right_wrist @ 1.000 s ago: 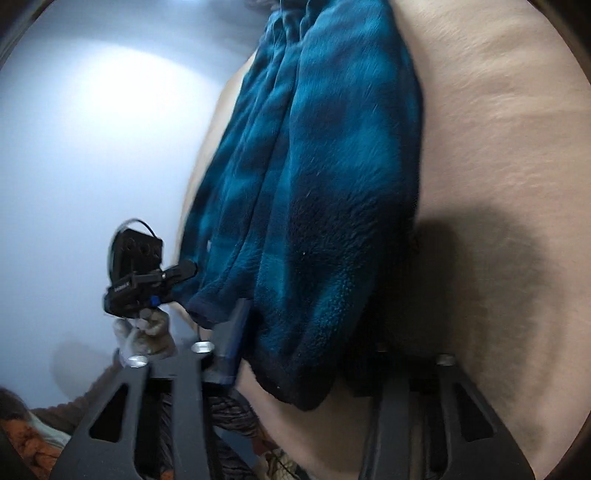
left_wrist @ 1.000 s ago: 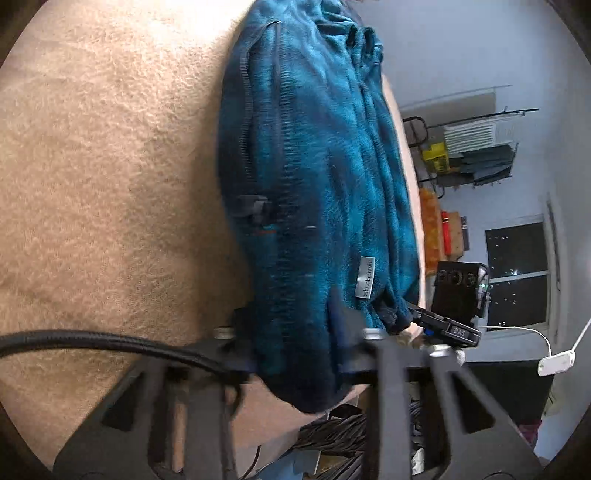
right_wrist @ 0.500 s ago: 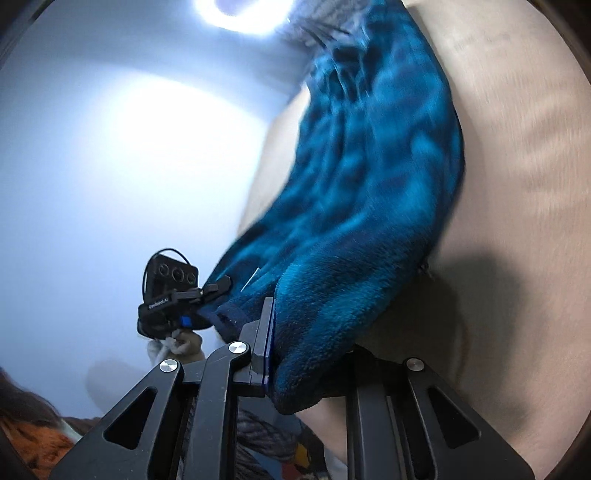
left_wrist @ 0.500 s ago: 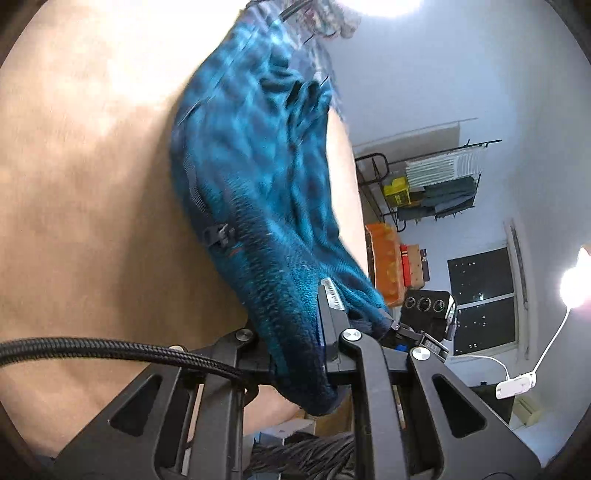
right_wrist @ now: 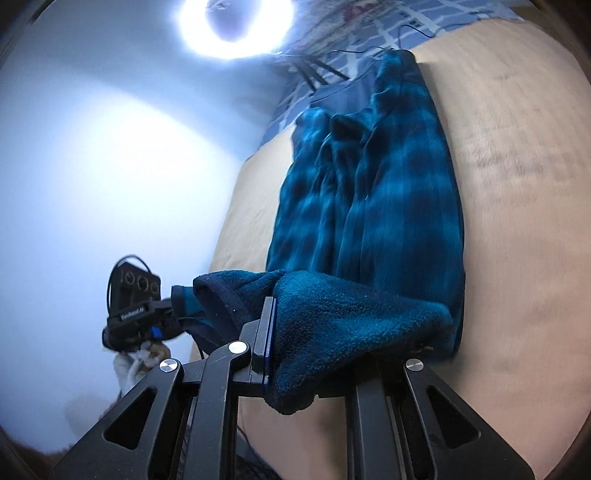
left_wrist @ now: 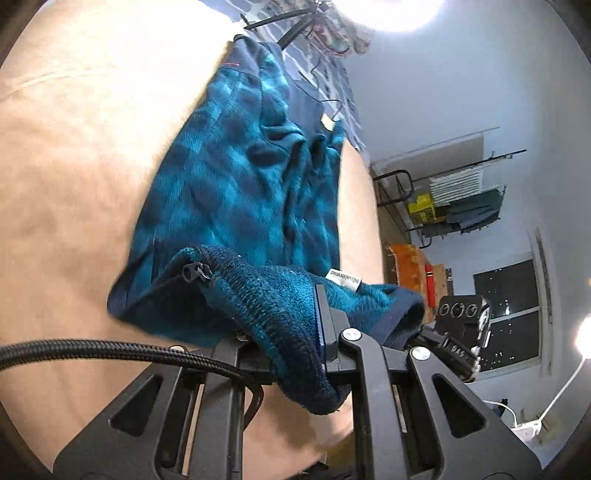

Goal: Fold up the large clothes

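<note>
We have the left gripper [left_wrist: 295,354] and the right gripper [right_wrist: 314,354] each clenched on the near hem of the teal fleece jacket [left_wrist: 240,192], which runs up the centre of both frames across the tan bed cover [left_wrist: 74,166]. By our reading, the lengthwise fold is in hand; next we must carry the hem evenly toward the collar at the top of the frame.

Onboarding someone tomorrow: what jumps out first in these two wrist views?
The blue plaid fleece garment dominates, stretched along the tan bed cover, its near end lifted. Both grippers are shut on that near hem: the left gripper by the zipper, the right gripper at the other corner. Also striking is the ring light glaring at the top of the right view.
</note>
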The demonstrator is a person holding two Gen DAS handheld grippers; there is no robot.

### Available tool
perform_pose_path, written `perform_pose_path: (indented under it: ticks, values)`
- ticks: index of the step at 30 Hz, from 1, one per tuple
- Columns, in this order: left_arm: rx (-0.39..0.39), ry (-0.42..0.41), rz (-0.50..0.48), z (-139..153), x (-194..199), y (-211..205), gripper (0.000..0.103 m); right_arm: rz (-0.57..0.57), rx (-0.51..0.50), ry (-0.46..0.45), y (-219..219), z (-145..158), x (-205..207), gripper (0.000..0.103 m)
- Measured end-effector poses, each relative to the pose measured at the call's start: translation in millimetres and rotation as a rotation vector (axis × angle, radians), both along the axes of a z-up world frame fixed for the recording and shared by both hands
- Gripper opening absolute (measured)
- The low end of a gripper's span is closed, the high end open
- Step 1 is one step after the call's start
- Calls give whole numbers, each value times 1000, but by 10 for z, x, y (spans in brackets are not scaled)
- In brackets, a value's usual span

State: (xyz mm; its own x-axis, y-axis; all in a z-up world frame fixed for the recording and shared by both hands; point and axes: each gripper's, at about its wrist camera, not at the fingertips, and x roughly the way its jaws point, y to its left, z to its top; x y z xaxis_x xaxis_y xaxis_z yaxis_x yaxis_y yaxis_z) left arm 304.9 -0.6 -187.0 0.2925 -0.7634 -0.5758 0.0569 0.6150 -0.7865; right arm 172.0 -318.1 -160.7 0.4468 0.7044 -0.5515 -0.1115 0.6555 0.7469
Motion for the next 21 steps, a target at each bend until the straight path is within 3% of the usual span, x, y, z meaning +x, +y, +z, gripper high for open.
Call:
perform_pose_path:
  ticks: [6,13,18,21]
  values:
    - [14,49,21,-298,345,-119,13,-48,2,79,-49,-266,466,13]
    - [34,90,24,-637,557,-221,13,-59,27,151,-93,-585,684,13]
    - [24,101,21,-694,583,-227,16,-55,98,165,-176,-700,695,13]
    - [-21,132,21,-734,619,-172,19,-56,177,188,-269,-754,668,15]
